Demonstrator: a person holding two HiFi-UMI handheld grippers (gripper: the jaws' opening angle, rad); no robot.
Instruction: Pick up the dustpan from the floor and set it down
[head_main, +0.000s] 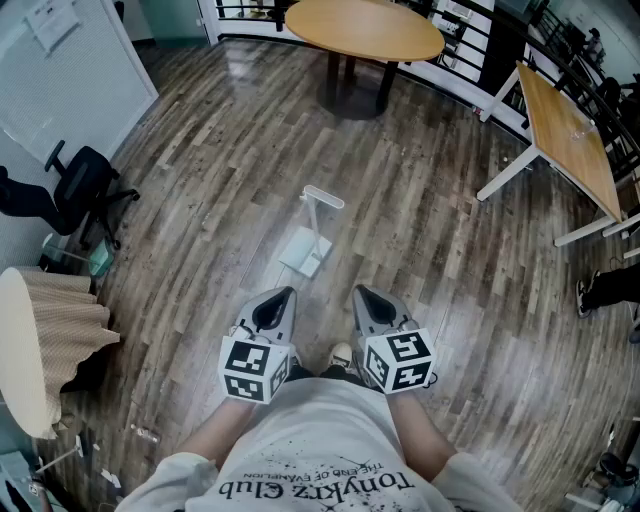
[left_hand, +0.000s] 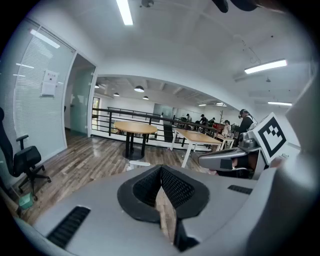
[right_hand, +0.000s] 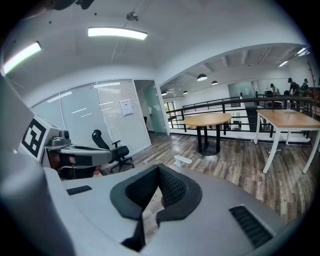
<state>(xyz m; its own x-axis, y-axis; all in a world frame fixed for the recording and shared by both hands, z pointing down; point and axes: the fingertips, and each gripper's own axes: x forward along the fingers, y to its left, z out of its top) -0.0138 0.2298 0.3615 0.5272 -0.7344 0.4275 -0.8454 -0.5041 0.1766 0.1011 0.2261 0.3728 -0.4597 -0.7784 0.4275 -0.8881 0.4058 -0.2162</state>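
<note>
Tools are both held low, close before the person's body, side by side with a small space between them. The left tool (left_hand: 161, 166) has its two jaws pressed together at the tips, and nothing is between them. Only the wooden floor (head_main: 200, 210) shows through the narrow slit behind the tips. The right tool (right_hand: 157, 165) is in the same state: jaws closed on each other, holding nothing and touching nothing.

A little farther, on the floor ahead of the two tools and apart from both, is the white dustpan (head_main: 306, 248). Its pan is on the near side, and a thin handle goes from it toward the far side and ends in a flat grip.

Farther to the left stands a black office chair (head_main: 85, 180). At the far end is a round table (head_main: 365, 28), and at the far right a long table (head_main: 565, 130) on white legs.
</note>
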